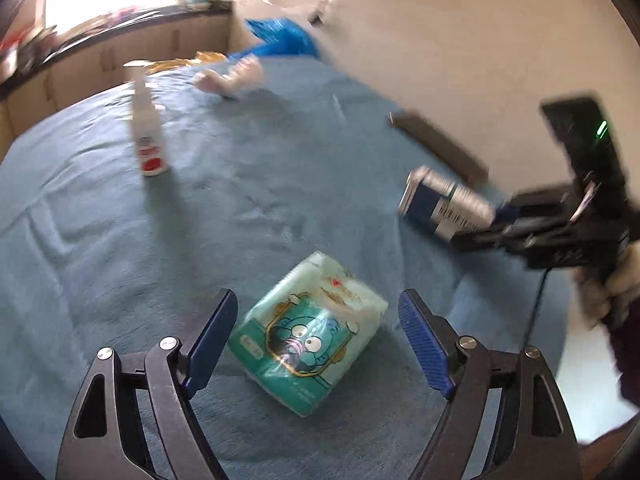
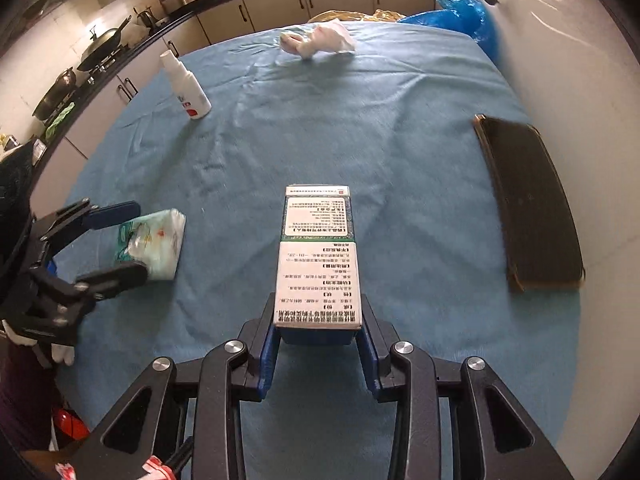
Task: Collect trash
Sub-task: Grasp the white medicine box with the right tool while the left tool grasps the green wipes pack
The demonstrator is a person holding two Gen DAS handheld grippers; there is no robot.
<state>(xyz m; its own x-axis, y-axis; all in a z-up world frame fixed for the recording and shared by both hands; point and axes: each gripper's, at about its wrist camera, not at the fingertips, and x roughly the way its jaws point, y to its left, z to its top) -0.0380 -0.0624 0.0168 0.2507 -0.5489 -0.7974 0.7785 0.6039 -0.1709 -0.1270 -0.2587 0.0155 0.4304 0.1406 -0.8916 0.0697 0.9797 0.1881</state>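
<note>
Here, in the left wrist view, our left gripper [image 1: 316,344] stands wide open over the blue-covered tabletop [image 1: 240,200], its fingers [image 1: 212,332] set on either side of a green tissue pack [image 1: 308,332] without touching it. Off to the right, our right gripper [image 1: 480,232] holds a medicine box [image 1: 444,208] lifted off the cloth. Farther away stand a white spray bottle [image 1: 146,136], a crumpled tissue wad [image 1: 232,78] near the far edge, and a dark flat case [image 1: 440,146] by the right edge. A blue plastic bag [image 1: 280,38] shows just beyond the tabletop; we judge it the likely place for the trash.

In the right wrist view, the right gripper [image 2: 318,332] is closed part-way on the near end of the medicine box [image 2: 318,256], the blue fingers [image 2: 266,360] pressing both sides. The left gripper [image 2: 116,240] brackets the tissue pack [image 2: 154,244] at the left, not yet gripping. The blue plastic bag [image 2: 460,12] hangs past the far right corner.

We judge the task barely under way: one box is in hand but not dropped off, the crumpled tissue wad [image 2: 320,42] is untouched, and whether the pack, bottle or case count as trash we cannot tell.
</note>
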